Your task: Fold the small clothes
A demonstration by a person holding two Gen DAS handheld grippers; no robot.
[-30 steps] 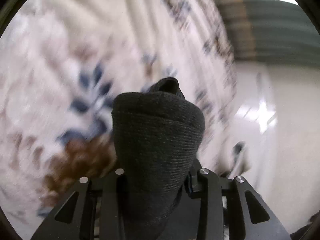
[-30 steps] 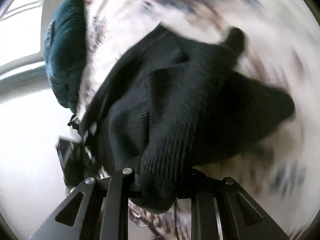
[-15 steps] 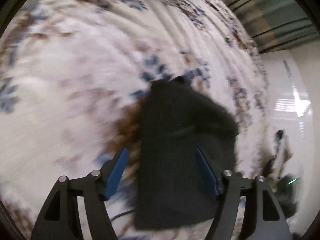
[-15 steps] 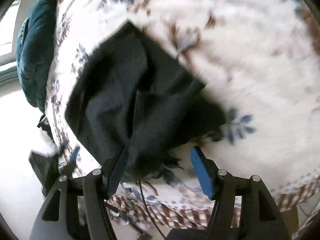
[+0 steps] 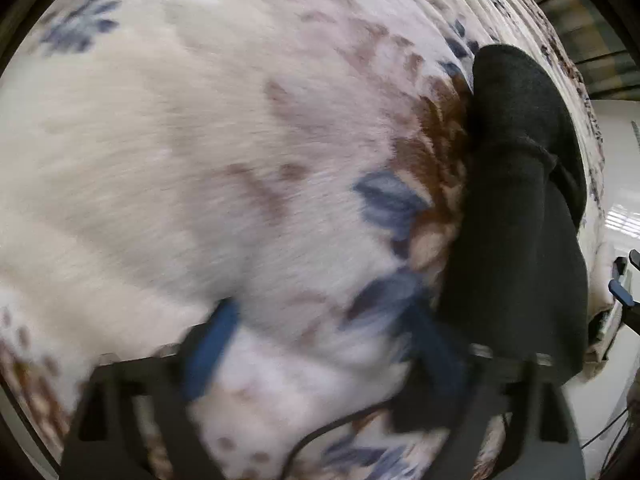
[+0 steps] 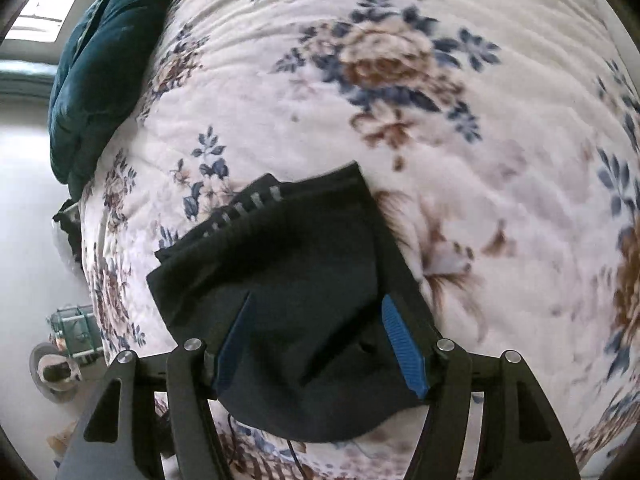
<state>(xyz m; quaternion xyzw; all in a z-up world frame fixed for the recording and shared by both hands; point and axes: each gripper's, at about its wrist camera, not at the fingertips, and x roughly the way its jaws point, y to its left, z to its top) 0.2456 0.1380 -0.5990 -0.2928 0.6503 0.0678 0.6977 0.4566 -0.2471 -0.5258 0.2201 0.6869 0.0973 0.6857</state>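
The right gripper (image 6: 318, 344) stood with its blue pads (image 6: 400, 344) apart and not pressing on anything, the dark garment (image 6: 288, 280) lying loose on the blanket (image 6: 440, 140) below and between them. The left gripper (image 5: 320, 344) was opening, its pads (image 5: 208, 348) spread wide over bare blanket with nothing between them, though the view was too blurred to read finer detail. From that side the garment (image 5: 516, 200) sat off to the right of the fingers, a folded dark heap near the bed's edge. It looked to me as if the cloth had just been laid down and the fold now wanted tidying. From the right view the top layer did not sit square: a ribbed band with pale stripes (image 6: 244, 208) poked out at the far left corner, and a crease ran across the middle. Doing this well, I judged, meant pinching only one edge or corner, not the whole stack, and drawing it over slowly so the plush blanket did not drag the lower layer along. The garment lay close to the bed's edge, so pulling toward that side risked sliding it off. A teal cushion (image 6: 100, 72) lay well apart at the far corner, out of the way.
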